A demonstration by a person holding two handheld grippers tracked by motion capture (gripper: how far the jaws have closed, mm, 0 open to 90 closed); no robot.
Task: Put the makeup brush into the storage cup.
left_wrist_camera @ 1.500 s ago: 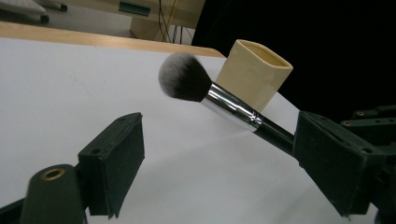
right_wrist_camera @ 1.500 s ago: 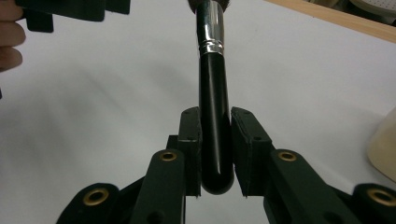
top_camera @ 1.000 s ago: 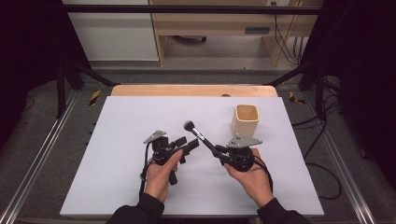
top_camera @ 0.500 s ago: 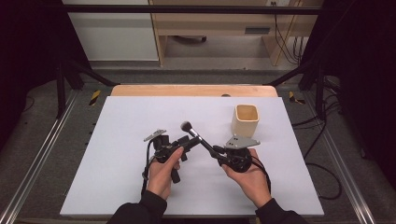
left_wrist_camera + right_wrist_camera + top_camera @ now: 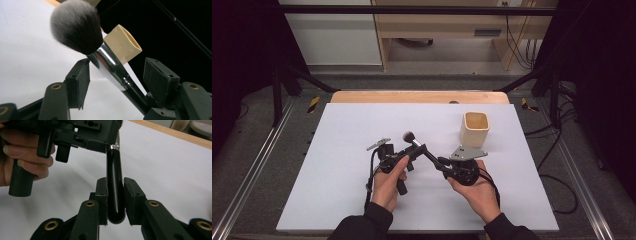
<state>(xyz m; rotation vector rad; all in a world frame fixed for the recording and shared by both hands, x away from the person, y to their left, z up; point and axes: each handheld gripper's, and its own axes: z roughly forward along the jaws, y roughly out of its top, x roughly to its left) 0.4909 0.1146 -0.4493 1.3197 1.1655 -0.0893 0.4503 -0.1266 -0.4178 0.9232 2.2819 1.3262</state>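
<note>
Near edge, bottom centre of the high view: two dark sleeves and bare hands come in, each holding a black hard-plastic gripper over the table (image 5: pixel 337 200), a flat matte pale lilac-white sheet with a light wood strip along its far edge.

Right gripper (image 5: pixel 115 195), seen in the right gripper view: both flat rubbery pads clamped tight on the glossy black rounded handle end of the makeup brush (image 5: pixel 114 192); handle stands upright mid-frame between the pads. In the high view this gripper sits lower centre-right with a grey three-cornered metal plate on top.

Left gripper (image 5: pixel 117 82), left gripper view: jaws partway apart and just been closing in, with the brush's shiny chrome ferrule and black handle between them. Left pad is touching or nearly touching the ferrule, right pad is clear of it, so no grip. In the high view it is centre, just left of the right gripper.

Brush head: soft, dome-shaped, fluffy, dark grey with pale tips, upper left of the left gripper view. Brush slants in the air between the two grippers, above the table centre.

Farther back, right of centre in the high view: cup (image 5: pixel 474 128), cream, smooth, squarish with rounded corners, open top, upright on the table, apart from the grippers.
</note>
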